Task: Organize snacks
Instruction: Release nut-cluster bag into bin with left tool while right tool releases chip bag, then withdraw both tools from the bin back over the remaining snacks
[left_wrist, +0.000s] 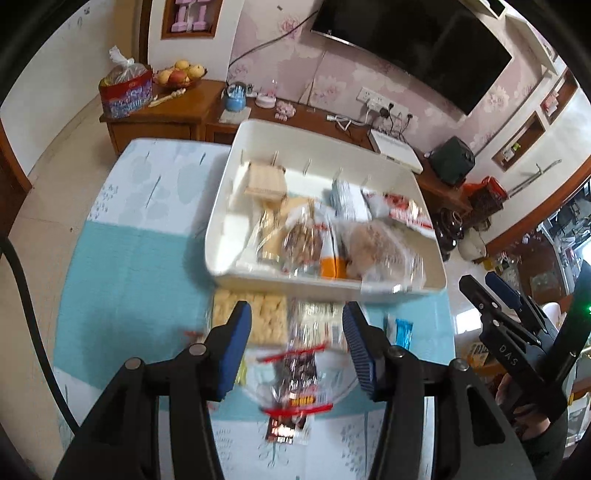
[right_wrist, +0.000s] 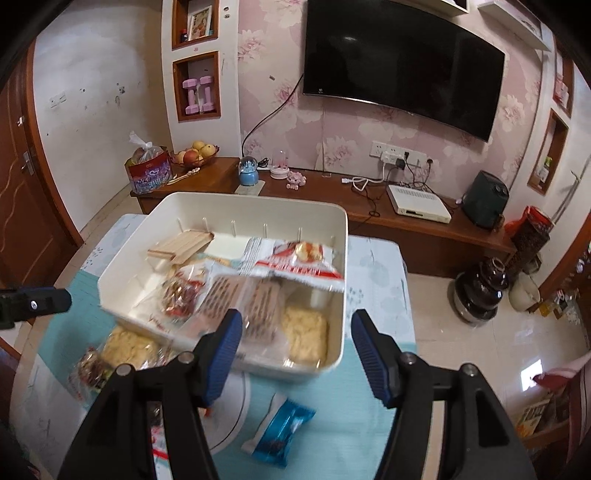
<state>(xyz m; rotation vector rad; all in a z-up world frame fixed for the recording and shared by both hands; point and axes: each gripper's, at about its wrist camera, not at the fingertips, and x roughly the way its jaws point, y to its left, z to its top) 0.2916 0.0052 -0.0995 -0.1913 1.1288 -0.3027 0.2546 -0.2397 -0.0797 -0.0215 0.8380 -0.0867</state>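
A white bin (left_wrist: 236, 192) (right_wrist: 122, 266) stands on the blue table and holds several snack packets. My left gripper (left_wrist: 297, 338) is open above a clear packet with red stripes (left_wrist: 295, 373) on the table. A yellow cracker packet (left_wrist: 251, 321) (right_wrist: 127, 349) lies in front of the bin. A blue wrapped snack (right_wrist: 280, 430) (left_wrist: 403, 332) lies on the table below my right gripper (right_wrist: 295, 345), which is open and empty near the bin's front right corner. The right gripper also shows at the right of the left wrist view (left_wrist: 491, 295).
A wooden TV cabinet (right_wrist: 369, 210) runs behind the table with a fruit bowl (right_wrist: 195, 153), a blue globe (right_wrist: 248, 171) and a white box (right_wrist: 419, 205). Dark jars (right_wrist: 480, 291) stand on the floor at right.
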